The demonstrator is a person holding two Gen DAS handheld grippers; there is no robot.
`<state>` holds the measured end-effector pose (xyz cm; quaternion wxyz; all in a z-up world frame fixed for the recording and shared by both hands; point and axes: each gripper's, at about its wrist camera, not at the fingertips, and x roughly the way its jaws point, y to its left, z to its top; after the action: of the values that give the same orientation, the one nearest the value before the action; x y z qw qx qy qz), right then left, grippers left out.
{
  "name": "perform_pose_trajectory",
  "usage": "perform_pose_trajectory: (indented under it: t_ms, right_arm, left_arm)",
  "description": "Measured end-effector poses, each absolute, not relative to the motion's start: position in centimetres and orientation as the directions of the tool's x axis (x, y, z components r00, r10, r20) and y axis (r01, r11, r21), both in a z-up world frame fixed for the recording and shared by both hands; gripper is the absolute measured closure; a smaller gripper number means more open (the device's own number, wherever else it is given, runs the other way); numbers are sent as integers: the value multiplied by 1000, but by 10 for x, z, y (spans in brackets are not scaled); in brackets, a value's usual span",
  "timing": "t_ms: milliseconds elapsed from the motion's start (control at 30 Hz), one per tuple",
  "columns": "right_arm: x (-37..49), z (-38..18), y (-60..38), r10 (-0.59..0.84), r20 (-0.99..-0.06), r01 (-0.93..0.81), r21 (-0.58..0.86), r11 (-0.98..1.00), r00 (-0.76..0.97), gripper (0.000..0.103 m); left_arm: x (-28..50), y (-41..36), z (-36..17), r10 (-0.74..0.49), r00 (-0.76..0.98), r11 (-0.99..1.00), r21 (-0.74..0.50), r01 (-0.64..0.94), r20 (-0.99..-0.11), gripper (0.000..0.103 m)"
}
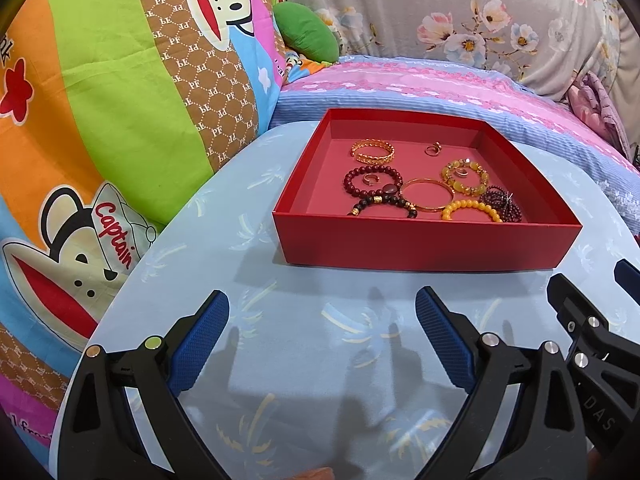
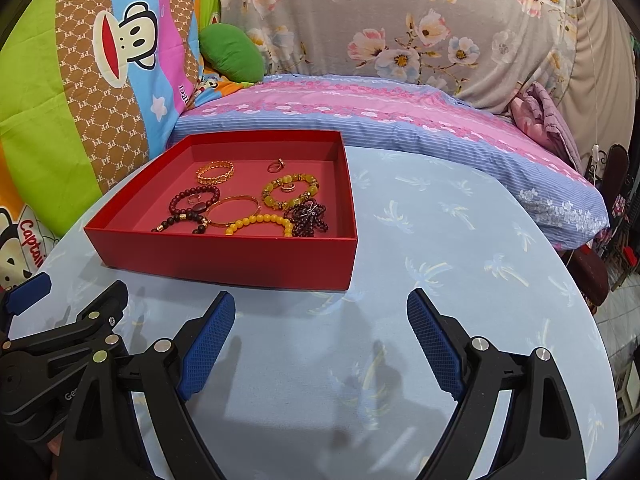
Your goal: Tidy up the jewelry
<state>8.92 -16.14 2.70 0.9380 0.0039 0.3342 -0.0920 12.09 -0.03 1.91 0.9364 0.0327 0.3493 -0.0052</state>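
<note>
Seen from the left wrist, the left hand-held gripper (image 1: pixel 322 344) hovers over the pale blue counter (image 1: pixel 280 320) with its jaws spread wide and nothing between them. At about 1 o'clock from it sits the red box (image 1: pixel 424 246), shallow and open-topped, its near wall squarely facing both cameras and its longer side running left to right.

Inside, going left to right: a gold chain bangle (image 1: pixel 373 151) at the back, a dark red bead bracelet (image 1: pixel 374 182) with a small ring (image 1: pixel 370 179) inside it, a black bead bracelet (image 1: pixel 384 204), a plain gold bangle (image 1: pixel 426 195), a ring (image 1: pixel 433 149) at the back, a yellow-green bracelet (image 1: pixel 465 177), an amber bead bracelet (image 1: pixel 472 210) and a dark purple bead cluster (image 1: pixel 502 203). Several touch or overlap.

The right hand-held gripper (image 2: pixel 320 340) is likewise wide open and empty, the box at its 11 o'clock.

All the jewelry seems to be in the box, so the task looks finished, or else the untangling has not begun. Any next pick would need a reach over the near wall and narrow jaws on one piece.
</note>
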Motion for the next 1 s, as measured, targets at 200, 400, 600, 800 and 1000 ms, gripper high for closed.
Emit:
perform_pose_trajectory:
  t_ms: [200, 400, 600, 800, 1000]
  right_arm:
    - [89, 27, -162, -170, -628, 175, -54, 983, 760, 19]
    - [89, 27, -162, -170, -628, 175, -53, 983, 760, 19]
    - [89, 27, -162, -170, -628, 175, -53, 983, 760, 19]
    - [89, 27, -162, -170, -628, 176, -53, 983, 760, 19]
    - [89, 27, -162, -170, -628, 177, -52, 983, 759, 19]
  left_arm:
    - [121, 0, 19, 14, 756, 998, 58, 32, -654, 13]
    - [120, -1, 19, 11, 759, 998, 55, 33, -650, 13]
    - [119, -1, 20, 5, 762, 998, 50, 36, -648, 13]
    - [119, -1, 20, 6, 762, 998, 51, 36, -648, 13]
    - [120, 0, 19, -8, 758, 998, 40, 44, -652, 13]
